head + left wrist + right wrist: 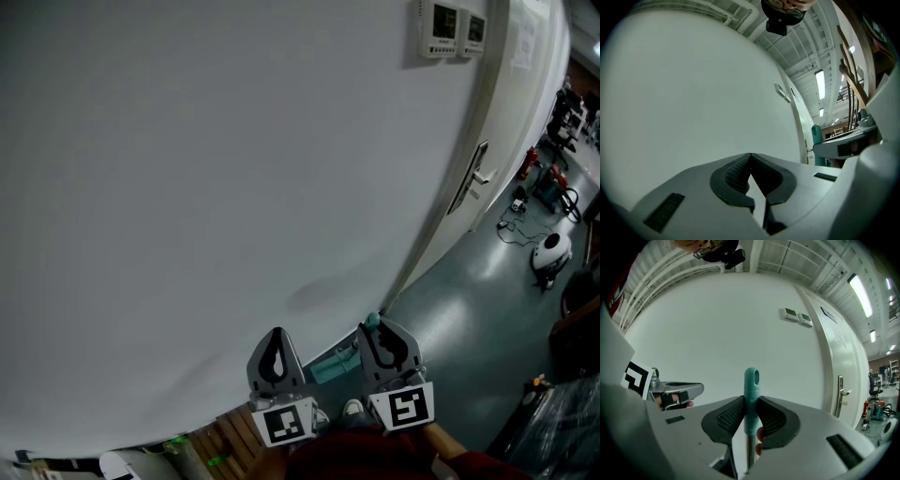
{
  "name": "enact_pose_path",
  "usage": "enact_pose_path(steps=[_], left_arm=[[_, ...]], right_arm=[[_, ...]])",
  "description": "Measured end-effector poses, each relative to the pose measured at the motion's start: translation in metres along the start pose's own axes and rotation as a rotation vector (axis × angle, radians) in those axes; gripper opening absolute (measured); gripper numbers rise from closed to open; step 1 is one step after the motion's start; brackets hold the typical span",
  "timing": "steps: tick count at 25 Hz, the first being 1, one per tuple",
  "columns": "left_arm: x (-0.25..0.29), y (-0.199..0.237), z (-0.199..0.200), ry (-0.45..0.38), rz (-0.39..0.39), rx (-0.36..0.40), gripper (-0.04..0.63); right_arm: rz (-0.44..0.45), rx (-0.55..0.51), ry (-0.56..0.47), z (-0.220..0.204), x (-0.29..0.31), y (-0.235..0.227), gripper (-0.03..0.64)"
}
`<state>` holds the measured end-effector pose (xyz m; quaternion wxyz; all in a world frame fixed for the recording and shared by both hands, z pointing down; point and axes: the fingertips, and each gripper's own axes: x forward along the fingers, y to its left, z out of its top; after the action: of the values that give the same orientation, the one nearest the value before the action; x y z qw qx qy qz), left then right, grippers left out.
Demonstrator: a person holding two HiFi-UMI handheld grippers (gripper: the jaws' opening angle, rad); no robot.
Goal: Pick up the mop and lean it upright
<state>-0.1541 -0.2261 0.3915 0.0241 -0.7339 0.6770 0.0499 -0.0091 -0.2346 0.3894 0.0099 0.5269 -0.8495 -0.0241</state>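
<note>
- Mop handle: right gripper is clamped on the teal cap, just under the hanging eye. The pole runs straight down between the pads.
- Left gripper?
- Jaws together, nothing in them. It sits beside the right one, apart from the pole.
- So pickup is done?
- Looks like it. The pole stands about vertical, held near the white wall. Teal piece low down by the wall base is probably the mop head; can't confirm it's on the floor.
- What's left?
- The lean. I can't tell whether the top touches the wall. My read: tip it onto the wall, check that it rests, then let go. Door is well off to the right, so no conflict.
</note>
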Motion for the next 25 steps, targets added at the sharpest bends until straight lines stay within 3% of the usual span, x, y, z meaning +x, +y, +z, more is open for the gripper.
enact_pose_path(steps=[10, 19, 25], left_arm=[[-0.002, -0.008, 0.000, -0.002, -0.045, -0.004, 0.013], [-0.003, -0.004, -0.004, 0.011, -0.035, -0.008, 0.014], [-0.002, 0.000, -0.011, 0.025, -0.026, -0.013, 0.014]], right_arm=[[0.000, 0.007, 0.048, -0.008, -0.006, -0.002, 0.101], [0.003, -0.005, 0.005, -0.001, -0.004, 0.003, 0.103], [0.004, -0.023, 0.054, -0.022, 0.000, 0.005, 0.101]])
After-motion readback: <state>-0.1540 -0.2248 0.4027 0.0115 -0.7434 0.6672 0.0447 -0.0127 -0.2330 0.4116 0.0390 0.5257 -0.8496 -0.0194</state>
